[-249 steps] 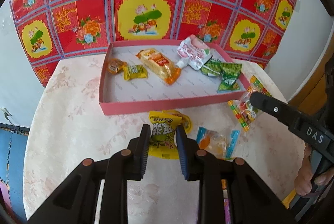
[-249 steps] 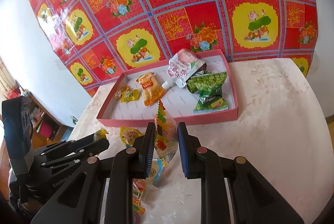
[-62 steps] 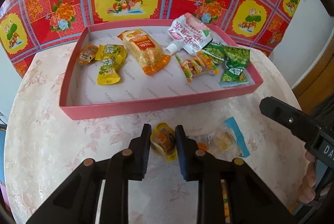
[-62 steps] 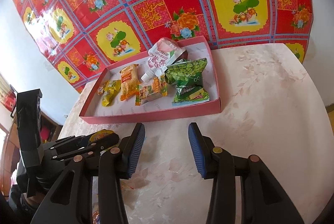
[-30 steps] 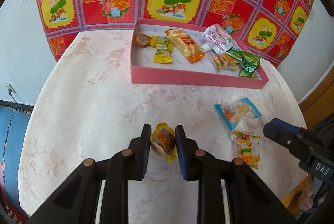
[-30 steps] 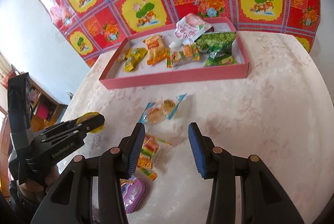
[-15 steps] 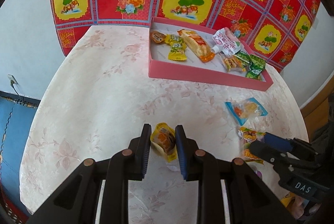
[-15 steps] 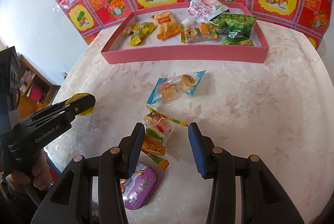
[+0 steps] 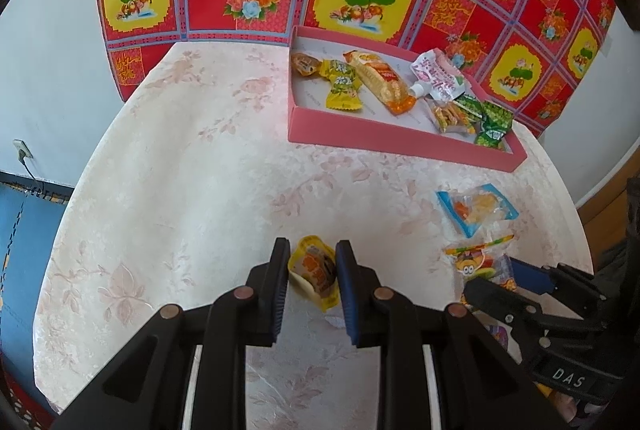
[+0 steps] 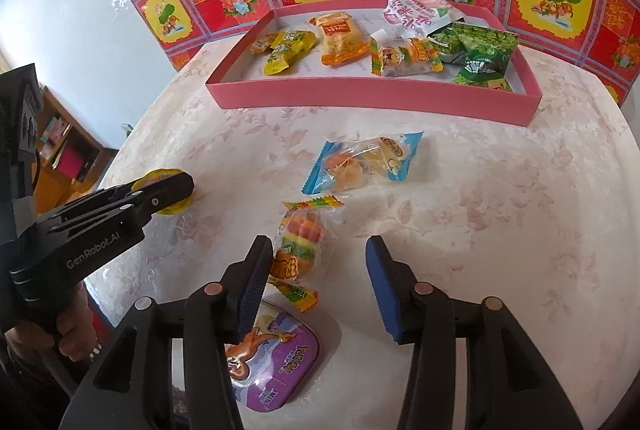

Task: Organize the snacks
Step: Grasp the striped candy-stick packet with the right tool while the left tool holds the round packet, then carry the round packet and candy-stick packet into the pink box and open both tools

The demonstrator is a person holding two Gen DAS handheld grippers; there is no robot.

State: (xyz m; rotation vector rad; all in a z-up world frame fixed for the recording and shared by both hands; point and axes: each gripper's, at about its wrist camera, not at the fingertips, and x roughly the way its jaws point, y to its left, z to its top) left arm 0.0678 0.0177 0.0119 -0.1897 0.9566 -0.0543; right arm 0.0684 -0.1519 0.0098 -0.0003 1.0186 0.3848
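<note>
A round table (image 10: 500, 230) with a pale flowery cloth stands before a red and yellow wall. The left gripper (image 9: 312, 270) pinches a small yellow snack packet (image 9: 314, 272). The right gripper (image 10: 320, 266) is wide open over the rainbow candy bag (image 10: 302, 242). The pink tray (image 10: 372, 91) of snacks is far off. The slippery bag might slide away when squeezed.
</note>
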